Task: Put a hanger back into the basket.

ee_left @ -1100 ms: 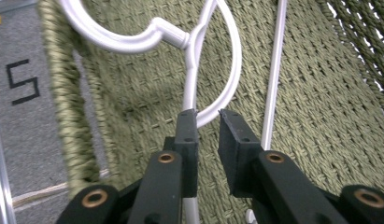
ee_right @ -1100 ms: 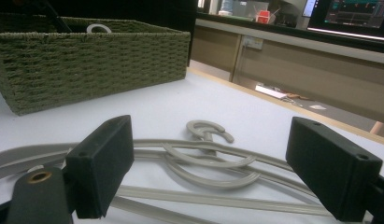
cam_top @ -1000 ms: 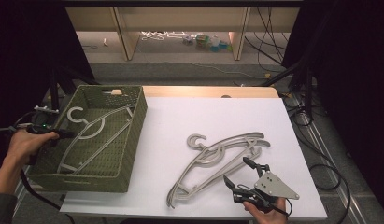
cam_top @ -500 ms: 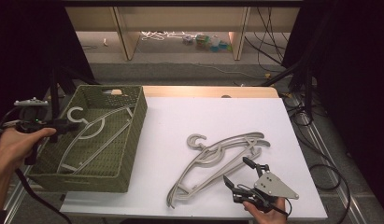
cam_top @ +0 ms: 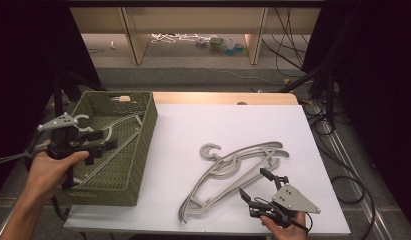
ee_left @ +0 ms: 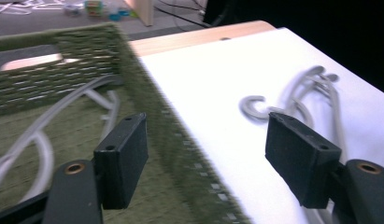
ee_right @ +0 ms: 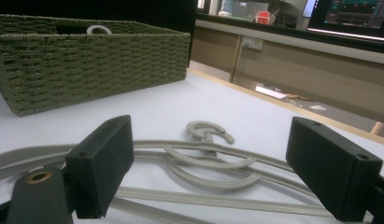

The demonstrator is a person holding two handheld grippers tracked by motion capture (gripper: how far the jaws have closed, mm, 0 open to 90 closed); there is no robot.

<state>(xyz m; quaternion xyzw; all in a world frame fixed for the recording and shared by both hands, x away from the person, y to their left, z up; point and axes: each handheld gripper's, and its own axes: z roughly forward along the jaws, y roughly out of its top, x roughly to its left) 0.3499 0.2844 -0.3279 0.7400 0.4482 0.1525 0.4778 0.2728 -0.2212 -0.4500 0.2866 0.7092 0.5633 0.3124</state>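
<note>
The grey hangers (cam_top: 238, 172) lay stacked on the white table (cam_top: 203, 125), well to the right of the green woven basket (cam_top: 138, 150); one more hanger (cam_top: 105, 132) already lay inside the basket. They looked light, stiff and smooth, probably slippery plastic, best gripped on a straight shoulder bar or the neck. No writing was readable on them. The right gripper (cam_top: 255, 192) waited beside the stack, jaws spread and empty. The left gripper (cam_top: 100, 145), over the basket, had just been opening, nothing between its jaws.

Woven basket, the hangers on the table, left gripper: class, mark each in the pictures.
woven basket (cam_top: 143, 150), high view, its right wall.
hangers on the table (cam_top: 232, 169), high view, the overlapping arms.
left gripper (ee_left: 206, 158), left gripper view, midway between its open fingertips.
</note>
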